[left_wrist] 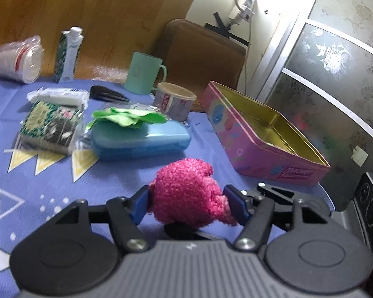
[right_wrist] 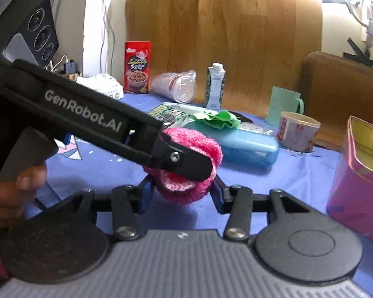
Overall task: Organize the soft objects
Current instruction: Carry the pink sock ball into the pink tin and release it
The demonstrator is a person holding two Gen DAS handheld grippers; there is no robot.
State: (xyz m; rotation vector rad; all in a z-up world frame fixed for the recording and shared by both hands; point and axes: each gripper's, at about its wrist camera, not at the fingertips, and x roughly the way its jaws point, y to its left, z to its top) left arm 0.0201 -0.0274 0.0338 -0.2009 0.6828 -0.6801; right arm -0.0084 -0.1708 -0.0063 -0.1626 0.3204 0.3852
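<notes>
We see the left gripper (left_wrist: 186,200) clamped partway on the pink fuzzy ball (left_wrist: 186,193). The right gripper (right_wrist: 182,190) pinches it too; pink tin (left_wrist: 266,136) lies at two o'clock

Daylight glare upper right, soft motion blur, fisheye-curved edges, dark corners.

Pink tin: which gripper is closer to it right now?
Right, slightly. The right gripper has the pink tin just off its right side; the left gripper reaches in from the far side, its fingers clamped on the fuzzy pink ball.
</notes>
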